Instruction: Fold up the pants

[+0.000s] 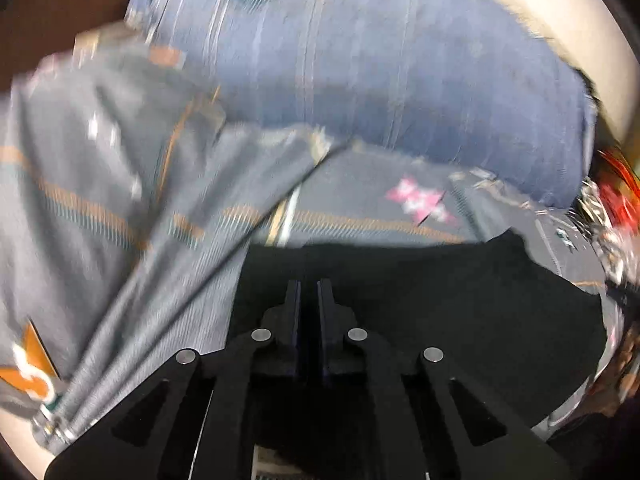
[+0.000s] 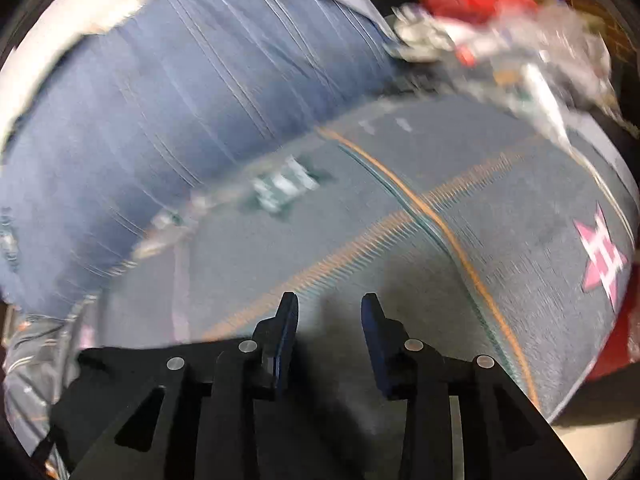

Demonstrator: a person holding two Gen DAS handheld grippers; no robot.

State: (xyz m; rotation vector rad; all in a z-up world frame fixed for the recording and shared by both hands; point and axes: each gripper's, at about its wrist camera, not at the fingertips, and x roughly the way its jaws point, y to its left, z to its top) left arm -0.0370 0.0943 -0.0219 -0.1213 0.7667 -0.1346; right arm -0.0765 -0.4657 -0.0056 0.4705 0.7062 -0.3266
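Note:
Black pants (image 1: 460, 300) spread out from the fingertips of my left gripper (image 1: 309, 286) in the left wrist view, over a grey blanket (image 1: 100, 184). The left jaws stand almost together, shut on the black cloth at its near edge. The cloth's far edge is ragged on the right. In the right wrist view my right gripper (image 2: 330, 300) is open, and between its fingers only the grey blanket (image 2: 400, 248) shows. The black pants are not clear in that view.
The blanket has orange stripes and a pink star (image 1: 420, 200) (image 2: 604, 256). Blue denim cloth (image 1: 380, 60) (image 2: 160, 120) lies bunched along the blanket's far side. Red and silvery clutter (image 2: 480, 8) sits at the far right. Both views are blurred.

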